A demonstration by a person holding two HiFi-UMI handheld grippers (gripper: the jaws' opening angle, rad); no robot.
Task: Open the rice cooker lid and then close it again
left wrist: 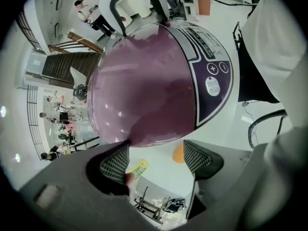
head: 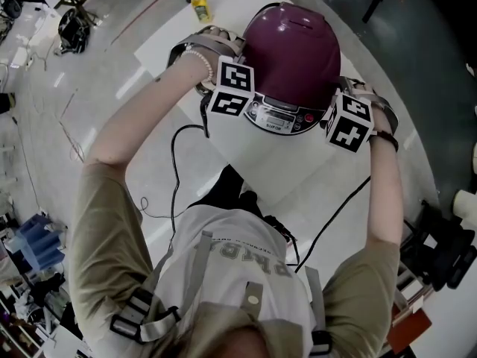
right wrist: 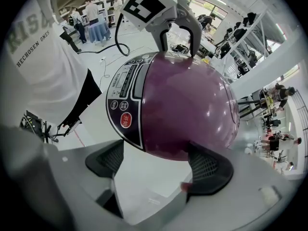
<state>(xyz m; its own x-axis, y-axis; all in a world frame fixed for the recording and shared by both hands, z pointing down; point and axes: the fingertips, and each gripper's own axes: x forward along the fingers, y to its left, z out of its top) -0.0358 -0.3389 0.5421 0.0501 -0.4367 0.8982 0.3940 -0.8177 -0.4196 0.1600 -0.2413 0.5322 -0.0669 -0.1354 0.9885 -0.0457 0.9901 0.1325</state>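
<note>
A maroon rice cooker [head: 291, 51] stands on the white round table [head: 246, 170], lid down, its silver control panel [head: 279, 116] facing me. My left gripper [head: 223, 58] sits against the cooker's left side and my right gripper [head: 356, 95] against its right side. In the left gripper view the cooker [left wrist: 144, 85] bulges just above the left gripper [left wrist: 156, 160], whose jaws stand wide apart with only table between them. In the right gripper view the cooker [right wrist: 187, 105] overlaps the far pad of the right gripper [right wrist: 158, 163], whose jaws are also spread wide.
A small yellow bottle [head: 200, 4] stands at the table's far side. A black cable [head: 179, 148] runs from the cooker over the table's near left edge. The floor around holds chairs and clutter, and people stand far off.
</note>
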